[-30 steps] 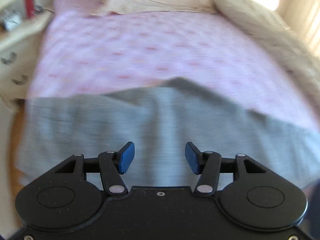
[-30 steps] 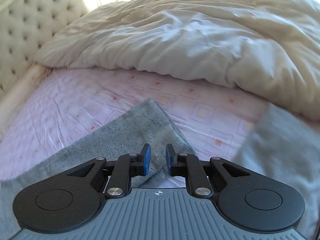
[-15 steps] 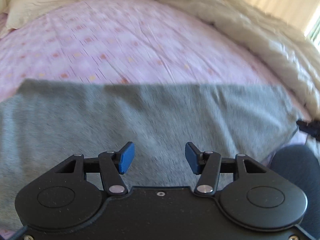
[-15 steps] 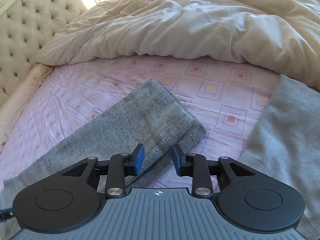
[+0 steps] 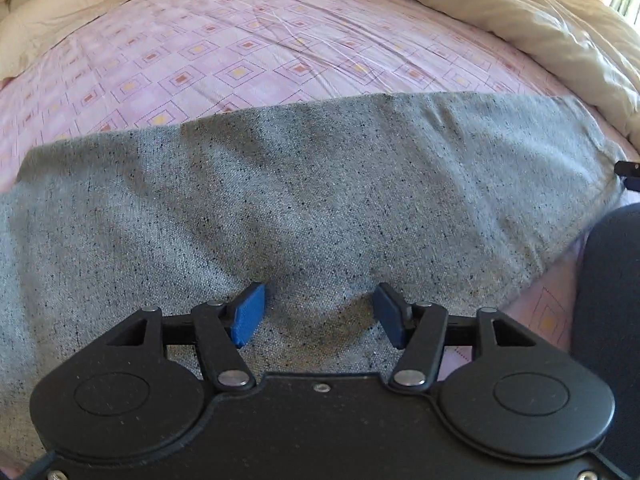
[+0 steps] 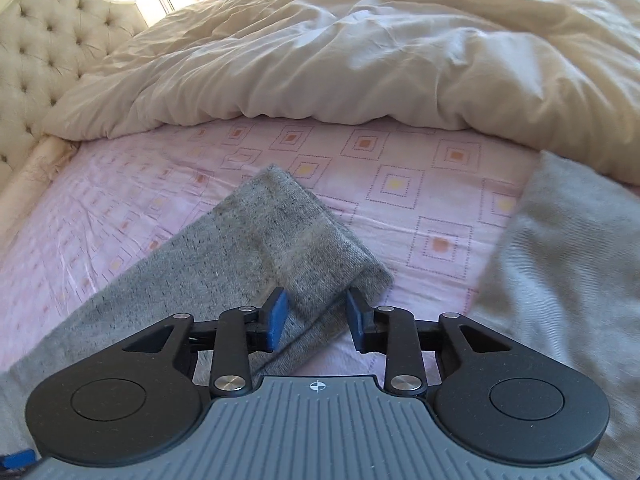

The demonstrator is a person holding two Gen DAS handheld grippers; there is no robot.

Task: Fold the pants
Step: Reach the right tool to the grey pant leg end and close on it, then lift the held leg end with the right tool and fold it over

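Both my left claw [image 5: 316, 316] and right claw [image 6: 316, 322] hang open over the gray pants [image 5: 320, 200] spread on the pink bedsheet [image 5: 240, 60]; soft, floppy knit, so I'd pinch the cuff [image 6: 320, 248] edge.

The bed [image 6: 400, 184] carries a pink sheet [image 5: 248, 52] printed with small squares. Grey pants [image 5: 304, 200] lie flat across the sheet in the left view; in the right view 1 leg end [image 6: 288, 232] lies folded over on the sheet, with more grey cloth at the right edge. A cream duvet [image 6: 360, 52] is bunched along the far side, against a tufted headboard [image 6: 48, 40].
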